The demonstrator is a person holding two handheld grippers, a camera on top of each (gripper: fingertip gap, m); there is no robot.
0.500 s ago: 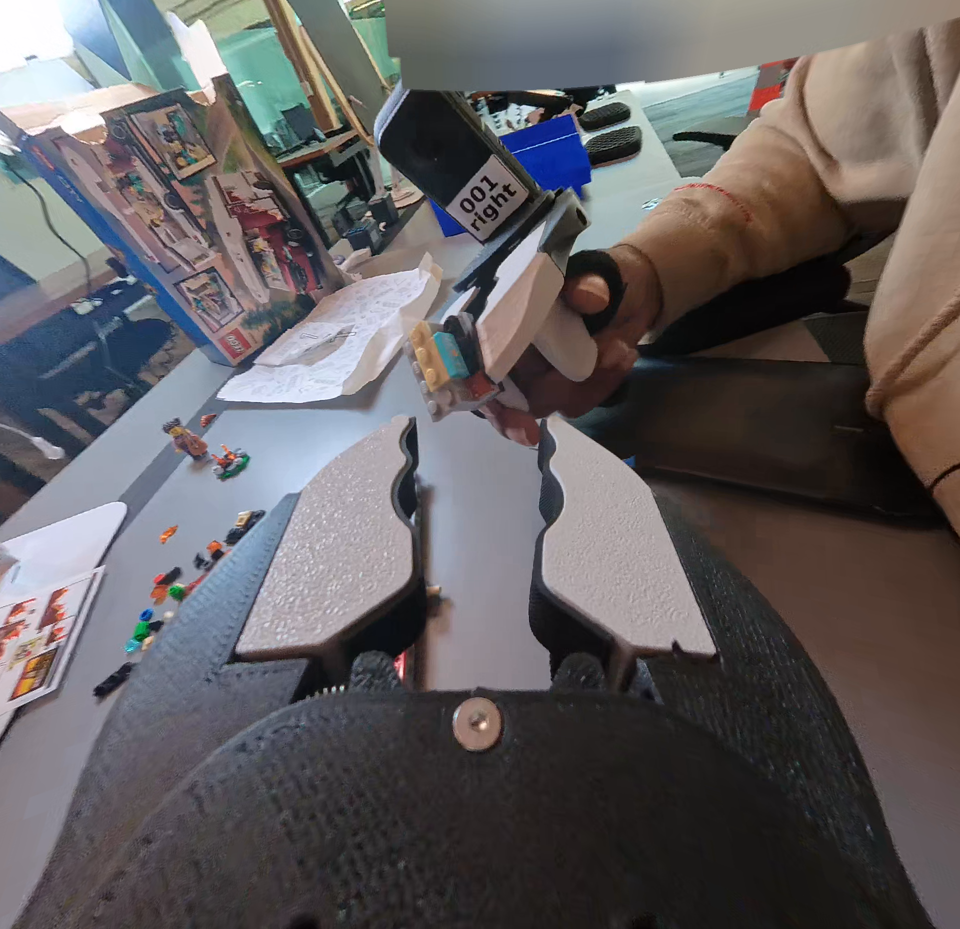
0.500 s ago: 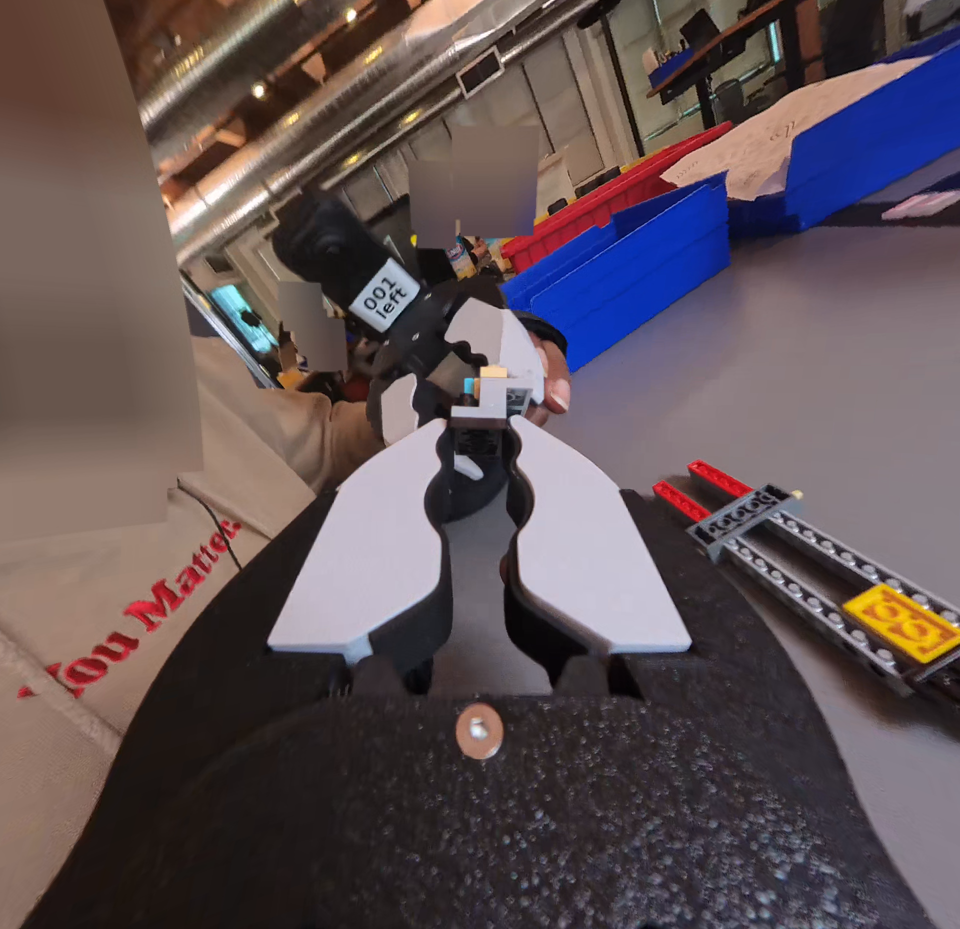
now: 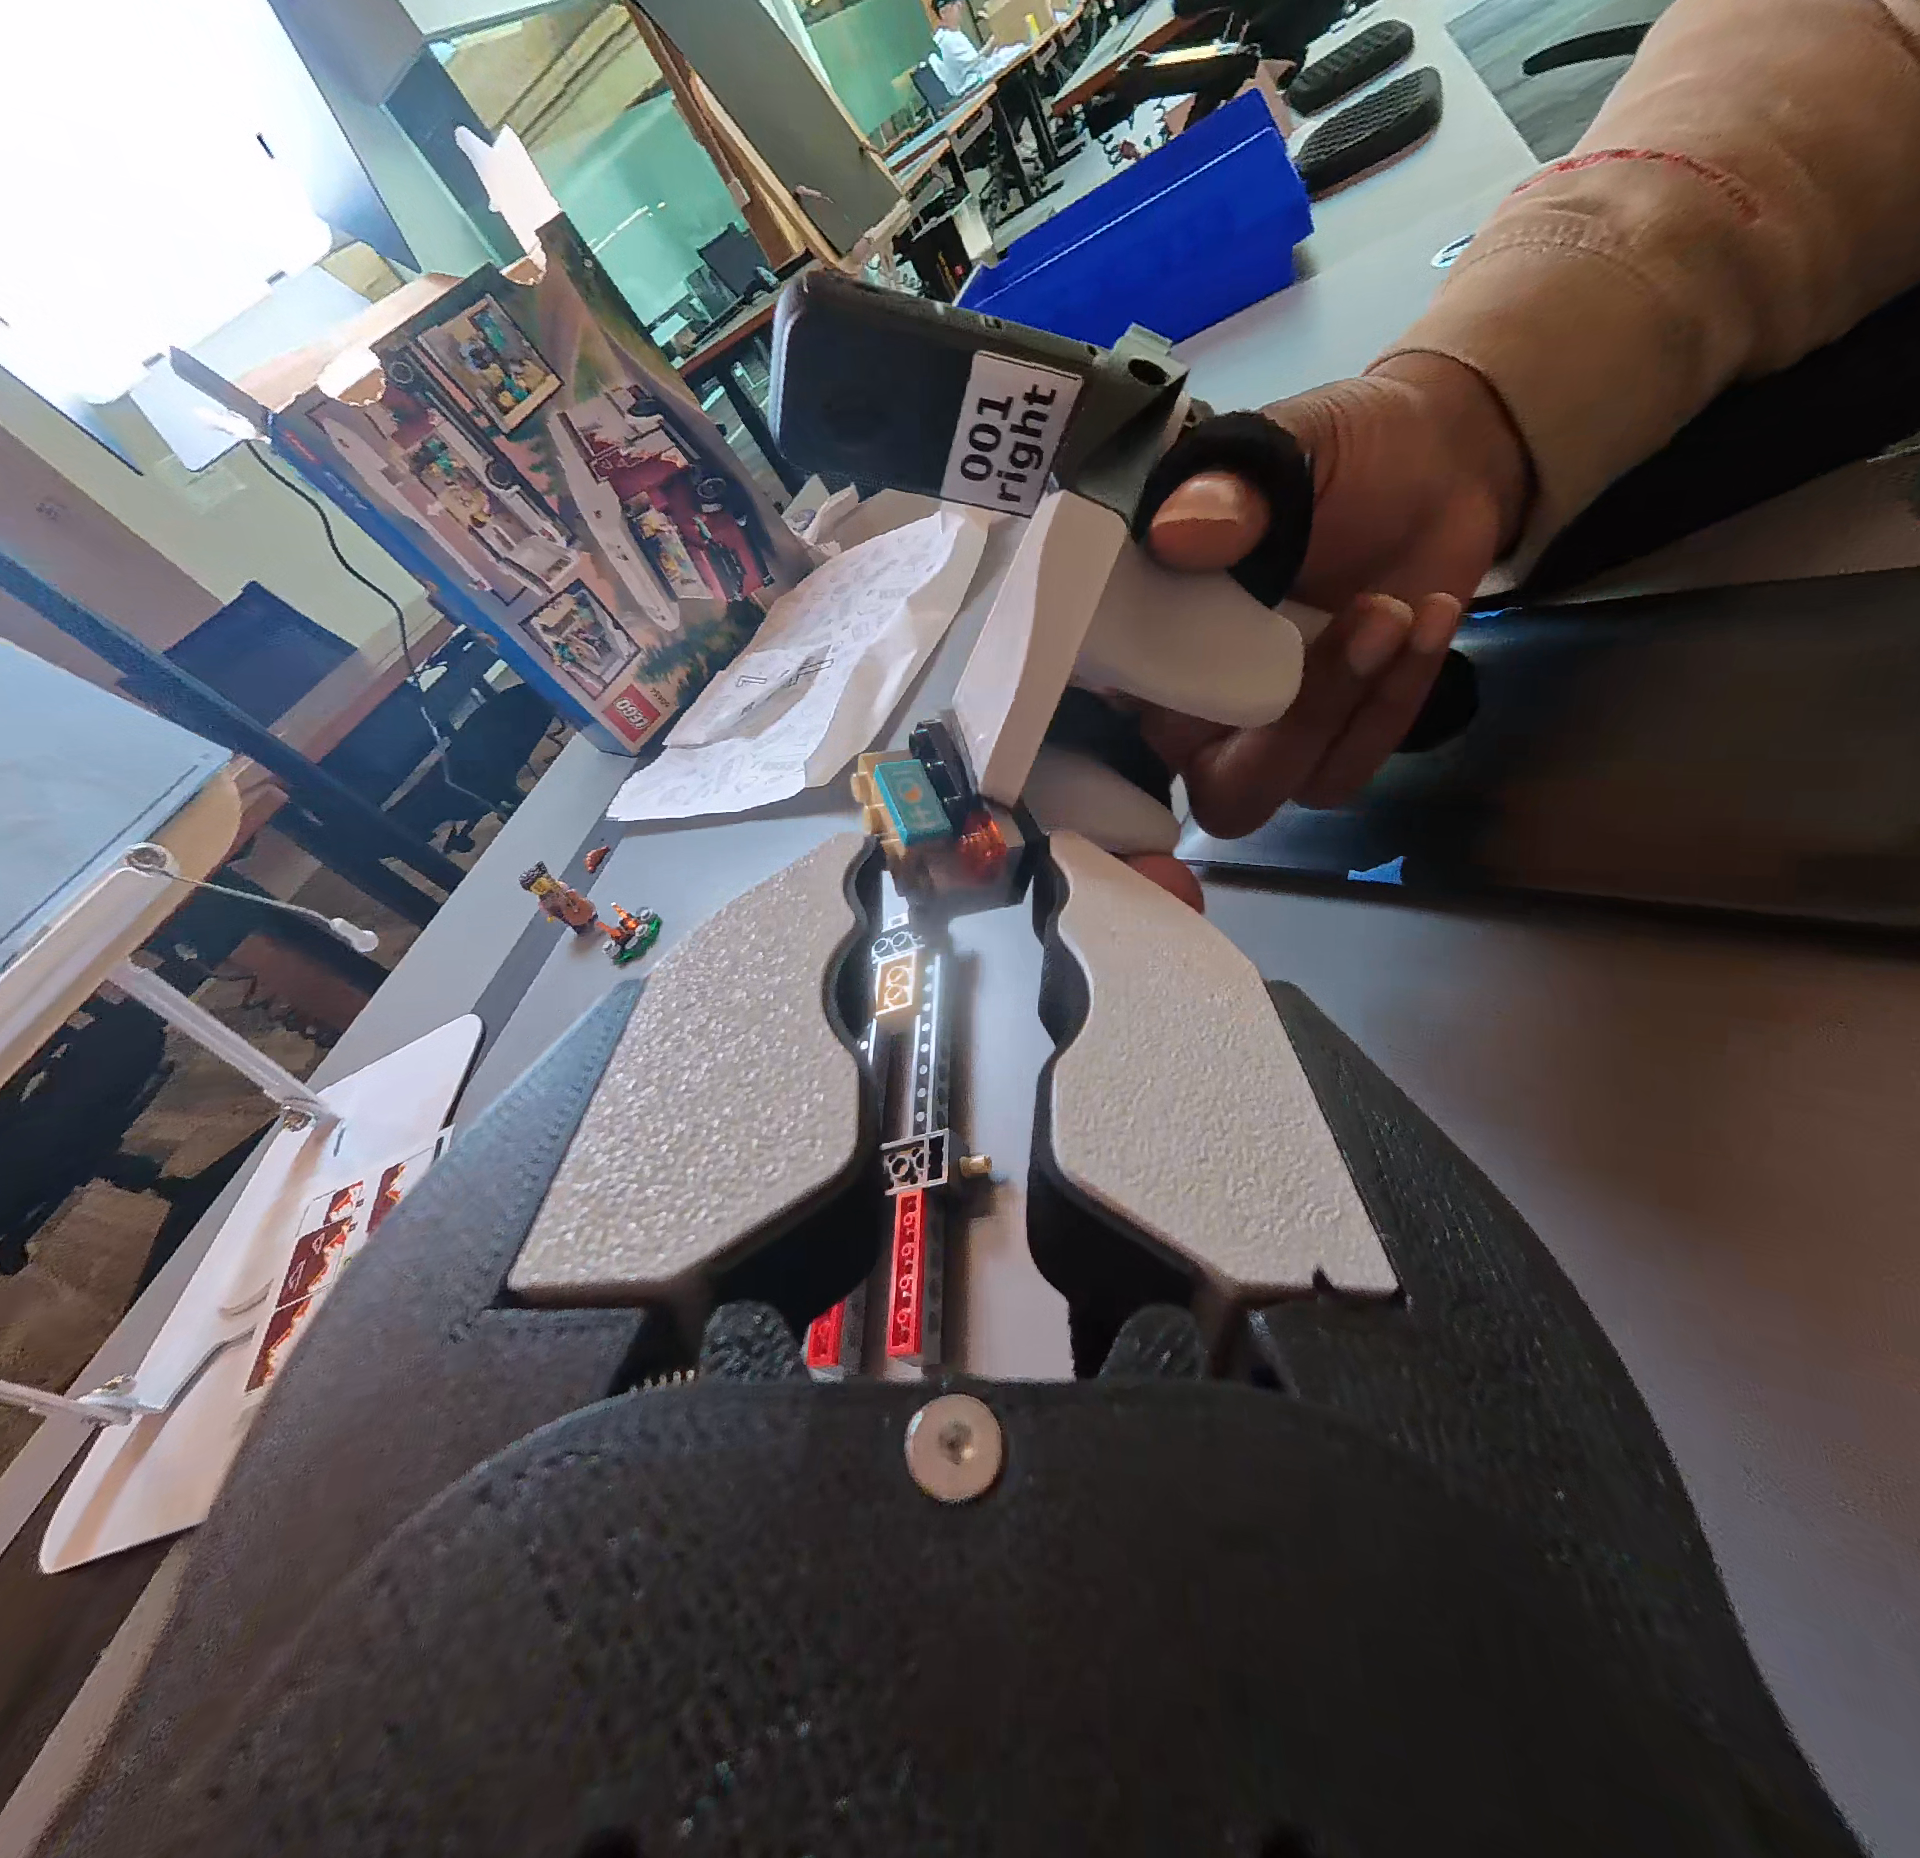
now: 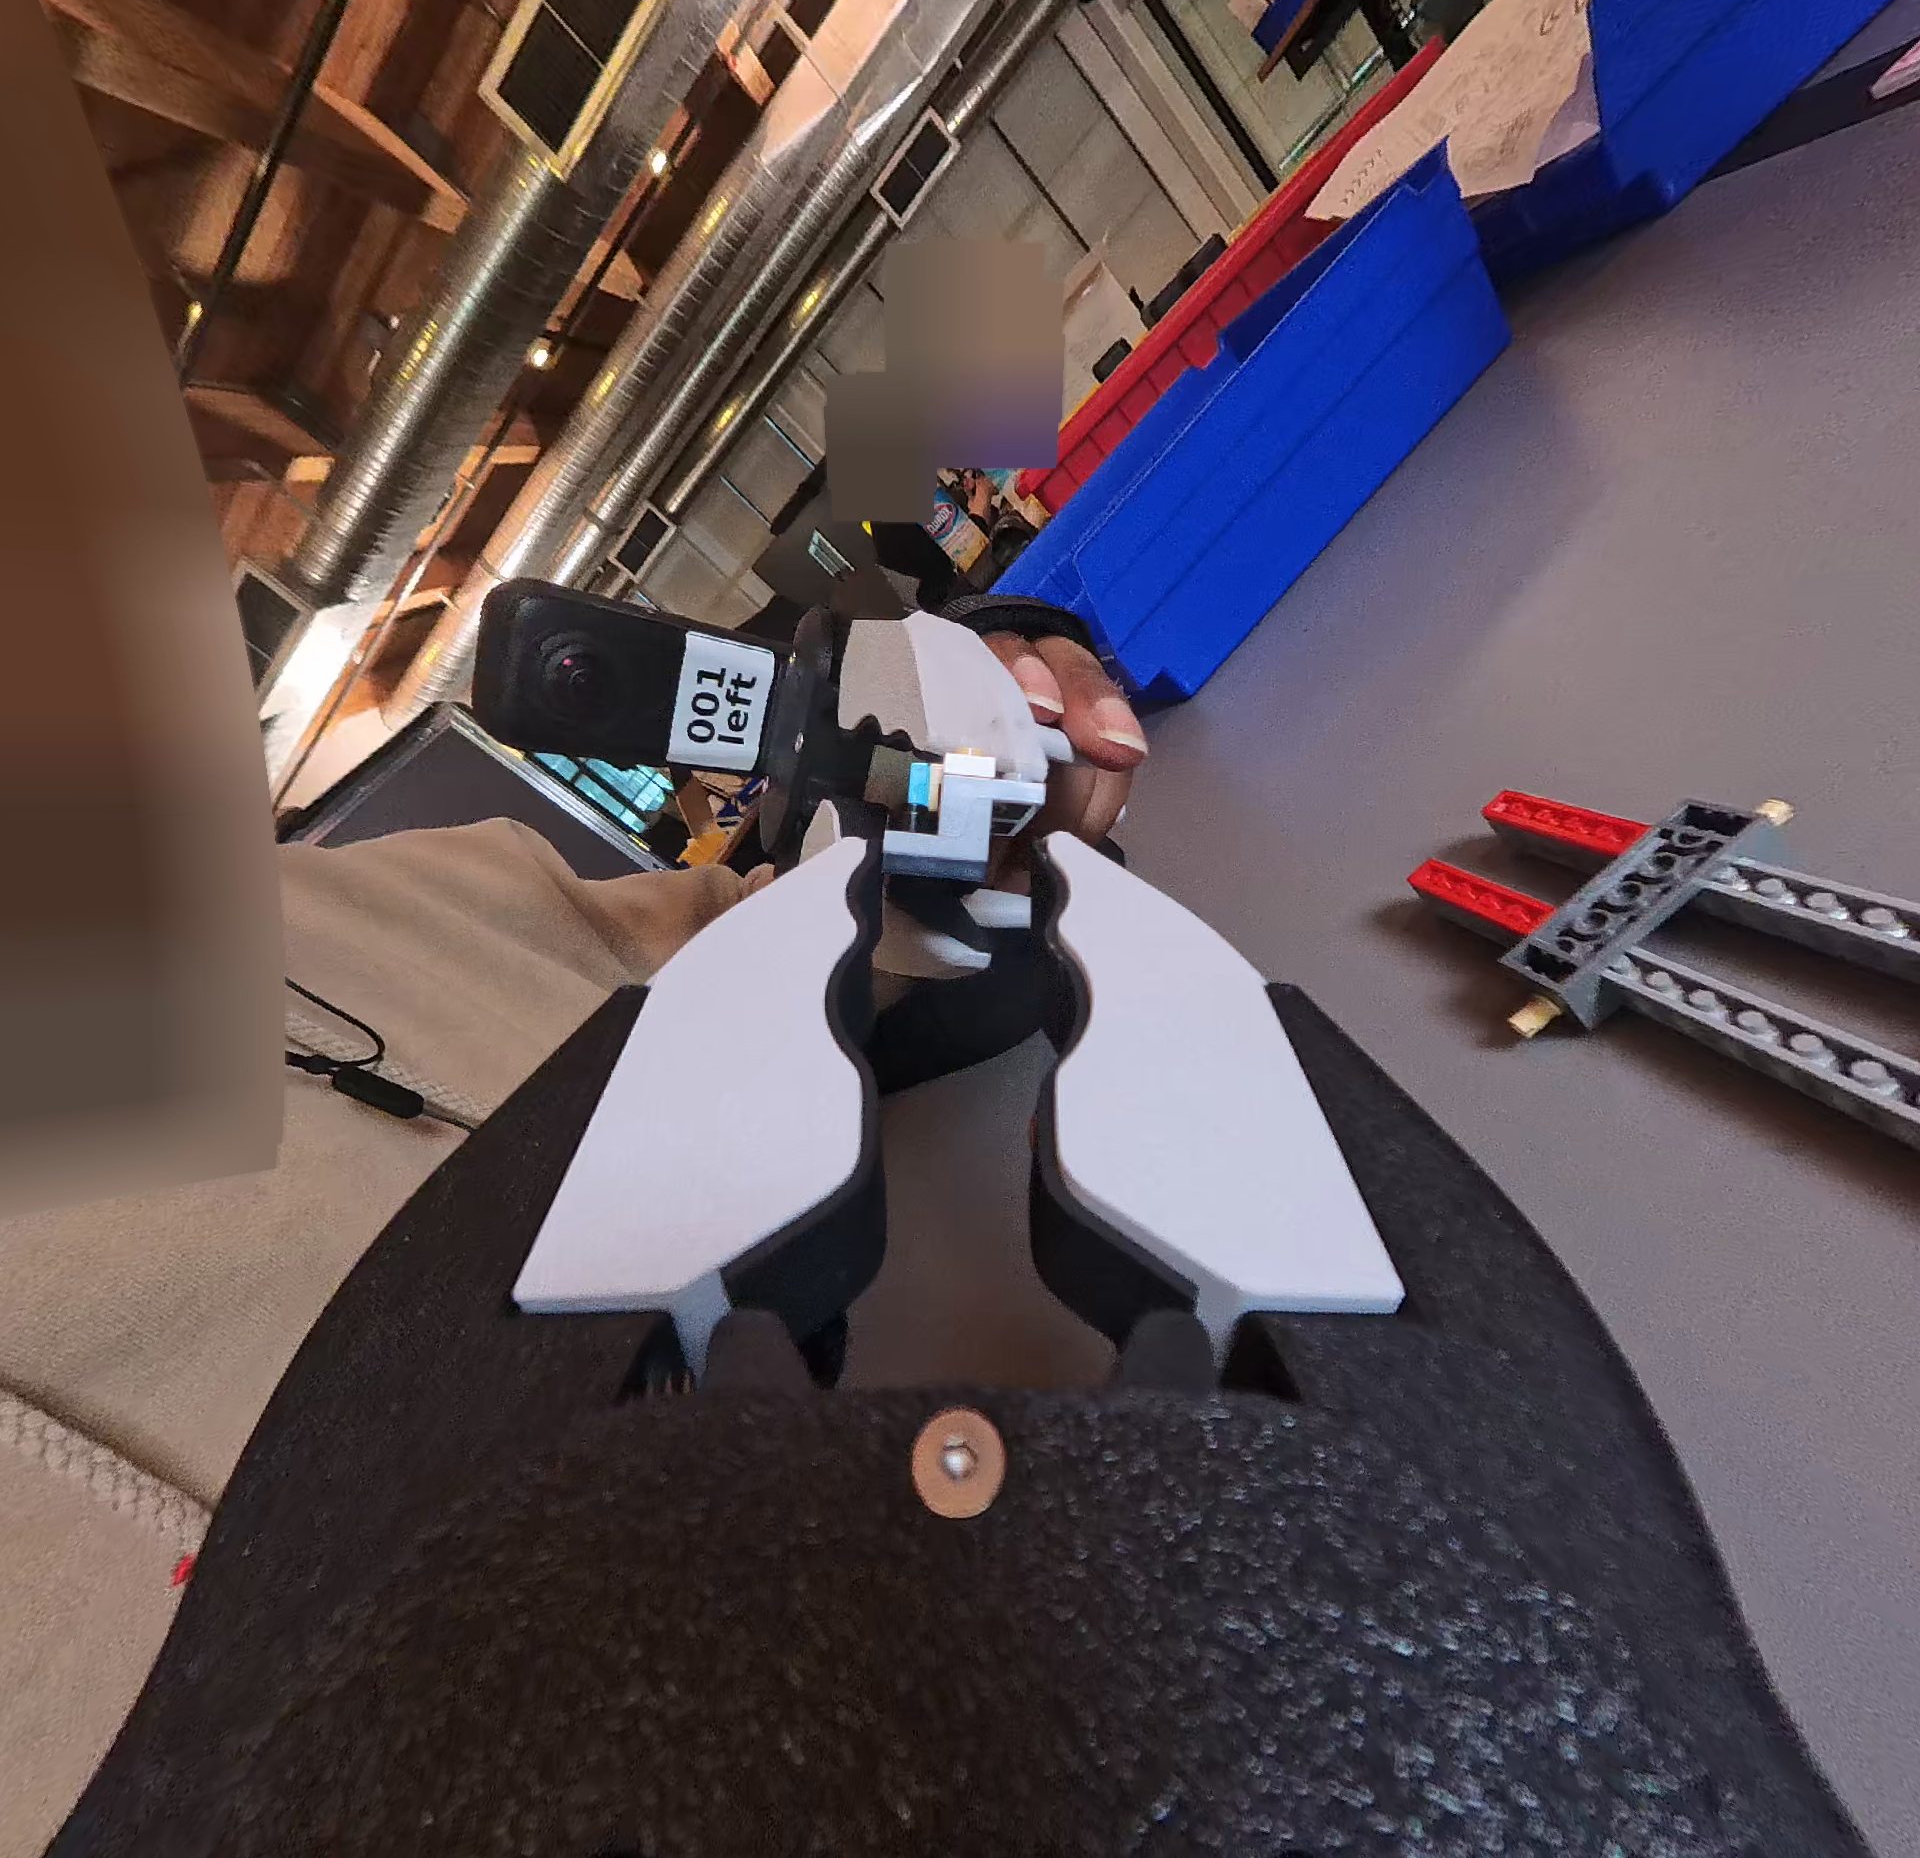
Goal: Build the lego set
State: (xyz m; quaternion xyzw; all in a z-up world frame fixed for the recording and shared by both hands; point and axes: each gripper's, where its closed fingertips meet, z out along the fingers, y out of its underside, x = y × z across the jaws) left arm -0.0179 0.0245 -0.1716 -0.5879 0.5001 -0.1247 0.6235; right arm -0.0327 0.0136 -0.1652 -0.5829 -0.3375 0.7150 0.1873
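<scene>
Assembly [image 4: 961, 816] (small, tilted), gripped by both grippers

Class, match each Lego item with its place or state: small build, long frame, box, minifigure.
Items:
1 small build
2 long frame
3 box
4 minifigure

Places or states:
A flat on the table, red ends
B upright, beside white paper
C at the jaws' tips
D next to a green-based piece

Pairs: 1-C, 2-A, 3-B, 4-D
</scene>
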